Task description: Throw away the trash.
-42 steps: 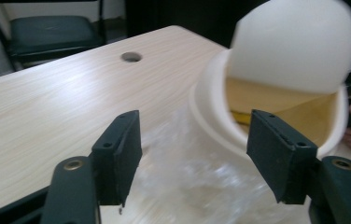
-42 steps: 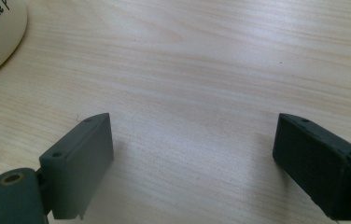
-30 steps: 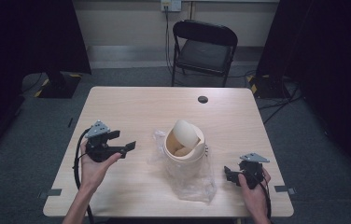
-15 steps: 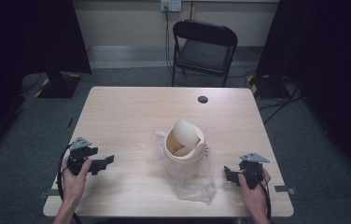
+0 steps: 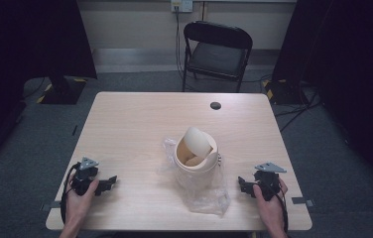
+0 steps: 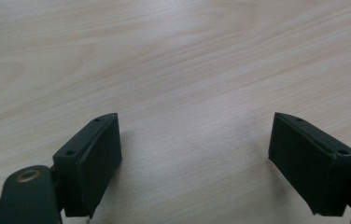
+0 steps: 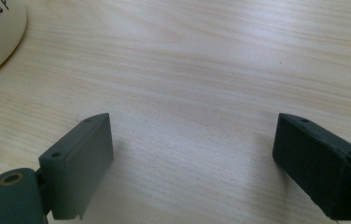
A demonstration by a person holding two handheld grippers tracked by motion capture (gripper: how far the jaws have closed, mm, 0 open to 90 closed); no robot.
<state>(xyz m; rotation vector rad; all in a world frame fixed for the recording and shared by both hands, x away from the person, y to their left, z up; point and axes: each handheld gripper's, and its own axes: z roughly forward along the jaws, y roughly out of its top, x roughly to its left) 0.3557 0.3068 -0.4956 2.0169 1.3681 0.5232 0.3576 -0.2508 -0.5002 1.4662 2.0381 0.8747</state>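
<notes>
A small cream bin [image 5: 195, 158] with a tilted swing lid stands on a clear plastic bag [image 5: 205, 193] near the middle of the wooden table [image 5: 135, 124]. Well apart on either side, near the front edge, the left gripper [image 5: 109, 184] and right gripper [image 5: 242, 185] rest with jaws spread wide, holding nothing.

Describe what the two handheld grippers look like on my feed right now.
Both the left gripper and the right gripper are black, each with two blocky rectangular jaws showing screw holes, a grey three-cornered plate on top and a black cable trailing back. No sleeves are visible on the forearms.
</notes>
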